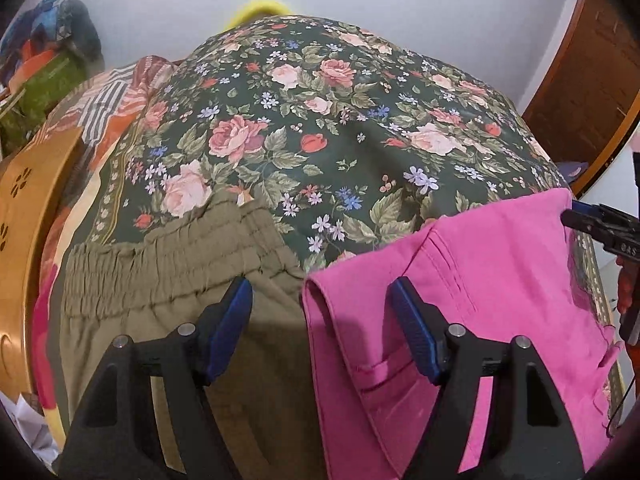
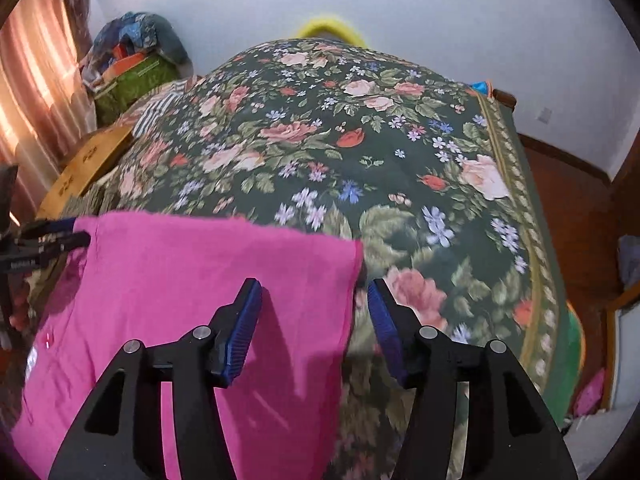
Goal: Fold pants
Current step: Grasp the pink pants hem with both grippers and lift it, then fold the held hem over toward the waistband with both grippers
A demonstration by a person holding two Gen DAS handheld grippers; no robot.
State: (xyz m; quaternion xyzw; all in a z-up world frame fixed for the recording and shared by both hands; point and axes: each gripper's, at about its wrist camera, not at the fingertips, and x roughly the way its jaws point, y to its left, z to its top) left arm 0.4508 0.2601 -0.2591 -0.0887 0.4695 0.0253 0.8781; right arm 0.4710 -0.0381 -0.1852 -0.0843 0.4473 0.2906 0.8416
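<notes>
Pink cloth: the pink pants point(image 1: 480, 300) lay flat on the floral bedspread point(image 1: 320, 128), already doubled over by the look of the neat folded edge; they sat under and between both tools, likely so each end could be reached at once.
Left gripper point(image 1: 320, 300): jaws stood wide apart with nothing pinched; its right finger hung over the pink cloth, its left over the olive pants point(image 1: 160, 272), the gap between them straddling the pink pants' side edge.
Right gripper point(image 2: 314, 300): jaws stood partly open and empty; the left finger hovered over the pink cloth, the right finger just past its edge over the bedspread; I judged it placed to take or leave that corner.
Long axis: the pink pants ran crosswise to both pairs of jaws, from one tool to the other; which end was the waist I could not tell for sure.
Olive pair: it lay beside the pink one, gathered waistband pointing away from the jaws, probably waiting.
</notes>
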